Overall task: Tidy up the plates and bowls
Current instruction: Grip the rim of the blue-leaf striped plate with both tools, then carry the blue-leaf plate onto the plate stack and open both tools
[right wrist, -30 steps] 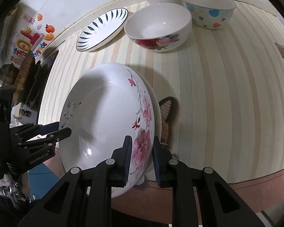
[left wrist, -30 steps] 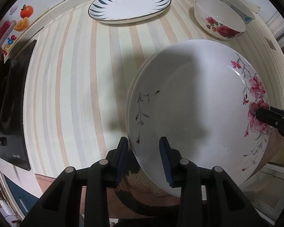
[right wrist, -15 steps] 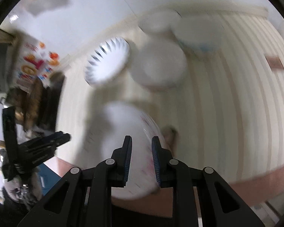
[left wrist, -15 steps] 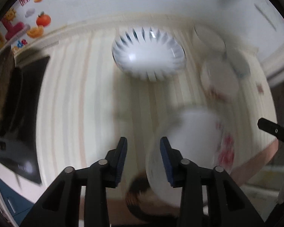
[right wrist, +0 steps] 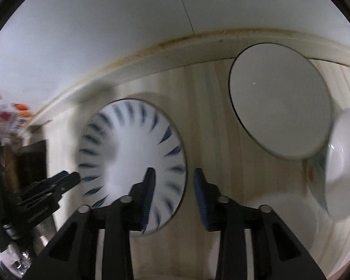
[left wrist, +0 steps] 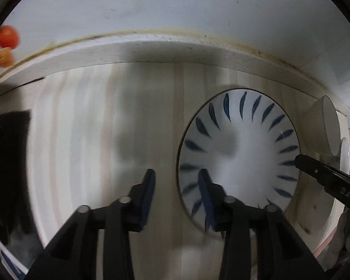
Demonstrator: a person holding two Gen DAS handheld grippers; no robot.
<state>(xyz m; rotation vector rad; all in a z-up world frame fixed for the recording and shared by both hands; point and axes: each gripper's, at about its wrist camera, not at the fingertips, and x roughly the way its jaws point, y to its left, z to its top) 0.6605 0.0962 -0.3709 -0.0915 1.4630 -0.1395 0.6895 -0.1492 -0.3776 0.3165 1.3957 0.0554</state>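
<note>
Closest to the lens, the left gripper [left wrist: 176, 194] had its blue-padded jaws spread apart with nothing between them, hovering over the striped tablecloth [left wrist: 86, 140], its right finger overlapping the near rim of the blue-leaf plate [left wrist: 239, 156]. The right gripper [right wrist: 173, 194] was spread wide and empty too, straddling the plate's right edge, left finger over the plate and right finger over bare cloth. From the left wrist view the other gripper poked in at the far right, with white lettering that looked like "DAS", though it was partly cut off, so I wouldn't swear to it. The plate lay flat on the cloth between the two grippers. Further back and to the right sat a plain white bowl [right wrist: 280, 107], with another bowl [right wrist: 345, 170] beside it, too blurry to read any pattern. Behind everything ran the pale counter ledge [left wrist: 151, 49], with fruit stickers [left wrist: 5, 44] on the wall at far left.
</note>
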